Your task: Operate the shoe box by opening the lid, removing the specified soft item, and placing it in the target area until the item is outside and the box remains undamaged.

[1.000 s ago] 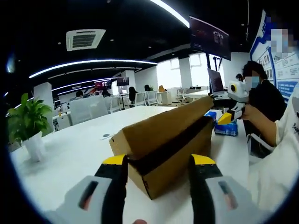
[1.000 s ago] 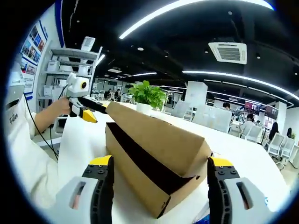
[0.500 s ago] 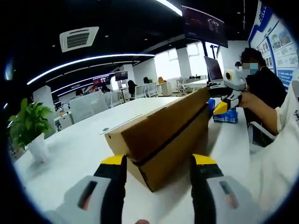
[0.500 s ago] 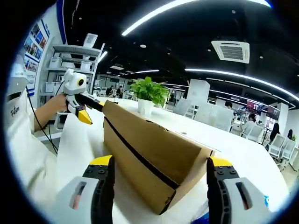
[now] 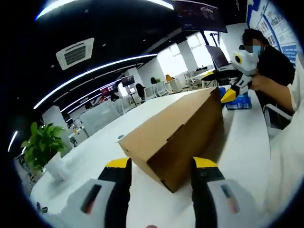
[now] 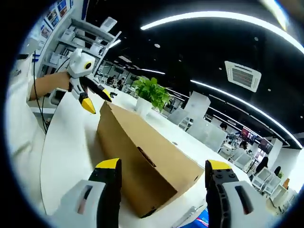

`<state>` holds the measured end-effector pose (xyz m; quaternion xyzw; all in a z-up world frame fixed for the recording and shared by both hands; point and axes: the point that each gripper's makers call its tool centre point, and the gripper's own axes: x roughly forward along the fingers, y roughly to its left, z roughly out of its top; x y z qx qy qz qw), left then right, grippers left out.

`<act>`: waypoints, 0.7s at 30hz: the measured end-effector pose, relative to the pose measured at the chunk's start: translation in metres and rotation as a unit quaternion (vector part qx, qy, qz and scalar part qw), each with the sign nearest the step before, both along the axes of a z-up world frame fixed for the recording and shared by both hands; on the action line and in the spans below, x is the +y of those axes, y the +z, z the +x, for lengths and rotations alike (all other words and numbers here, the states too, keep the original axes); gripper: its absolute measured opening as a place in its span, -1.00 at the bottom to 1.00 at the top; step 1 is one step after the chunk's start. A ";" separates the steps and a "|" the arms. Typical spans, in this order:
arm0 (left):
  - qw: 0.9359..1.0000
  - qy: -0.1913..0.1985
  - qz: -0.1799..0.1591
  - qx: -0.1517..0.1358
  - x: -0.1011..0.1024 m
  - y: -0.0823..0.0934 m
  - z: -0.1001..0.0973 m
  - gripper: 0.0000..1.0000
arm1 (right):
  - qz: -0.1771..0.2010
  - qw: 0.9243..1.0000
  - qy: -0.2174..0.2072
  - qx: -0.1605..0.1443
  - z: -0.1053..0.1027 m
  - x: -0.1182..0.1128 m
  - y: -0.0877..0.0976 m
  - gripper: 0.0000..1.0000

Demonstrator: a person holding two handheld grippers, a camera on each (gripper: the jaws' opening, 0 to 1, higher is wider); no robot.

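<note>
On the white tabletop (image 5: 71, 166) lies one brown shoe box (image 5: 178, 137), lid down. Each gripper is at one end of it: the left gripper (image 5: 159, 164) and the right gripper (image 6: 161, 166) both hang released, jaws spread, nothing between them. From the left gripper view, a blue packet (image 5: 237, 100) sits beyond the box; from the right gripper view, one potted plant (image 6: 151, 95) stands behind it.

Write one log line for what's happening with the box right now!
shoe box: lid down, on white table | left gripper: open, at near end | right gripper: open, at opposite end | item: hidden
</note>
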<state>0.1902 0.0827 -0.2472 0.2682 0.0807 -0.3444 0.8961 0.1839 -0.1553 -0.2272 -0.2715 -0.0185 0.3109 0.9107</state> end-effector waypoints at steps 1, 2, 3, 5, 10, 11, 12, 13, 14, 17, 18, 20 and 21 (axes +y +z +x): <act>1.000 0.007 0.006 0.000 0.002 0.000 0.001 0.08 | 0.016 1.000 -0.012 0.011 0.003 -0.004 0.000 0.44; 1.000 0.008 0.003 -0.012 0.001 0.004 0.001 0.09 | 0.012 1.000 -0.006 0.005 0.003 -0.005 0.001 0.43; 0.999 0.001 0.016 -0.030 0.001 0.008 0.001 0.08 | 0.002 1.000 0.001 -0.009 0.001 -0.003 0.003 0.41; 0.998 -0.002 0.043 -0.047 0.002 0.012 0.000 0.06 | -0.051 0.998 0.000 -0.044 -0.001 -0.003 0.004 0.37; 0.988 -0.038 0.085 -0.125 -0.006 0.033 -0.004 -0.27 | -0.134 0.989 0.018 -0.065 -0.004 0.001 -0.005 0.37; 0.988 -0.033 0.088 -0.120 -0.004 0.032 -0.004 -0.29 | -0.132 0.989 0.021 -0.066 -0.004 0.000 -0.004 0.36; 0.988 -0.029 0.095 -0.118 -0.003 0.032 -0.002 -0.24 | -0.137 0.987 0.025 -0.084 -0.004 0.000 0.000 0.33; 0.987 -0.028 0.107 -0.120 -0.002 0.030 -0.001 -0.17 | -0.163 0.980 0.027 -0.109 -0.004 -0.001 0.002 0.30; 0.985 -0.030 0.116 -0.125 -0.002 0.028 0.000 -0.10 | -0.194 0.972 0.029 -0.126 -0.005 -0.002 0.000 0.25; 0.978 -0.017 0.153 -0.143 0.004 0.024 0.005 -0.01 | -0.248 0.957 0.037 -0.146 -0.010 0.001 -0.008 0.09; 0.974 -0.023 0.164 -0.156 0.003 0.023 0.004 -0.03 | -0.249 0.956 0.035 -0.150 -0.011 0.002 -0.008 0.03; 0.974 -0.028 0.164 -0.153 0.000 0.018 0.002 -0.04 | -0.254 0.953 0.038 -0.158 -0.013 0.004 -0.008 -0.01; 0.974 -0.029 0.165 -0.154 -0.002 0.017 0.002 -0.05 | -0.262 0.950 0.033 -0.169 -0.012 0.003 -0.006 -0.04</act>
